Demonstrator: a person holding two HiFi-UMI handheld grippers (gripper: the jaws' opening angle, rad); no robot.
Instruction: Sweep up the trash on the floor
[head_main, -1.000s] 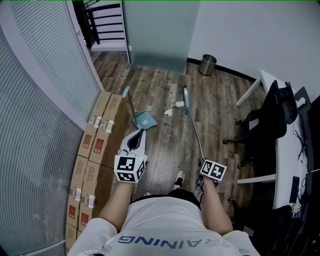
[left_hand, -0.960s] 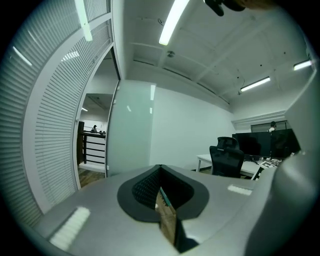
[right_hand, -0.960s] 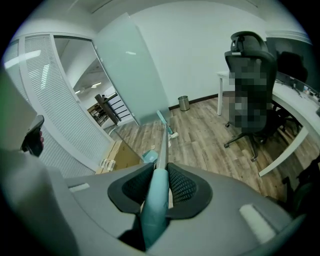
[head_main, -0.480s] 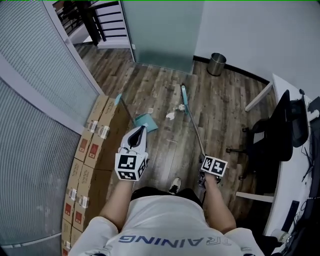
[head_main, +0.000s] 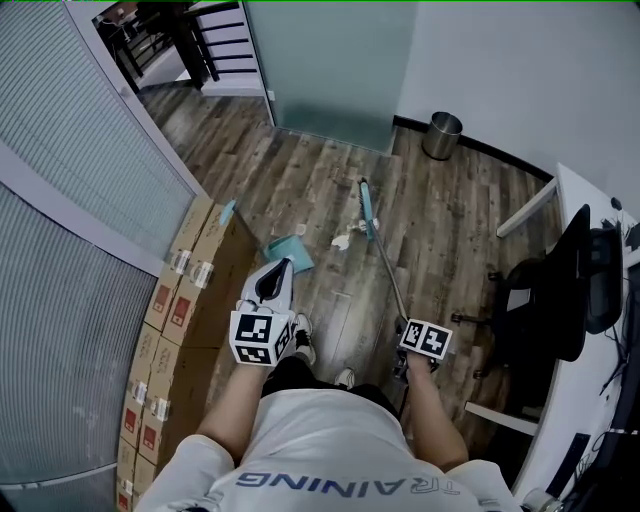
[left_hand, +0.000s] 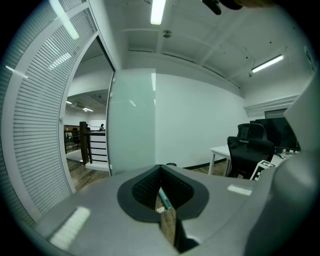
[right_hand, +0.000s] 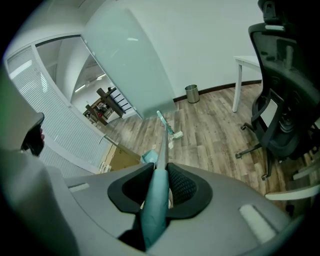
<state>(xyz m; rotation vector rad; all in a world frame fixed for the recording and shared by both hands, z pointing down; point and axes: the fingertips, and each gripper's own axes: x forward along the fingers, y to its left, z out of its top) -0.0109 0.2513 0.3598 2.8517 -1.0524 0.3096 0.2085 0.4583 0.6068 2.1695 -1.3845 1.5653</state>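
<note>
My right gripper (head_main: 404, 324) (right_hand: 159, 181) is shut on the teal grip of a long broom handle (head_main: 388, 275) (right_hand: 154, 202). The handle slants down to the teal broom head (head_main: 368, 205) (right_hand: 165, 122) on the wood floor. White paper scraps (head_main: 342, 240) (right_hand: 177, 135) lie just left of the head. A teal dustpan (head_main: 288, 250) (right_hand: 149, 157) stands on the floor, its long handle leaning toward the cartons. My left gripper (head_main: 284, 264) (left_hand: 160, 187) hangs close over the pan, shut, with nothing seen between the pads; only a sliver of floor shows through the slit.
A row of cartons (head_main: 190, 290) lines the slatted wall on the left. A metal bin (head_main: 442, 135) stands by the far wall. A black office chair (head_main: 550, 300) (right_hand: 282, 100) and a white desk (head_main: 585, 215) are on the right. A frosted glass panel (head_main: 330, 60) stands ahead.
The person and both grippers have shifted over the floor. The broom head now lies close beside the scraps. A shoe has come into view under the left gripper.
</note>
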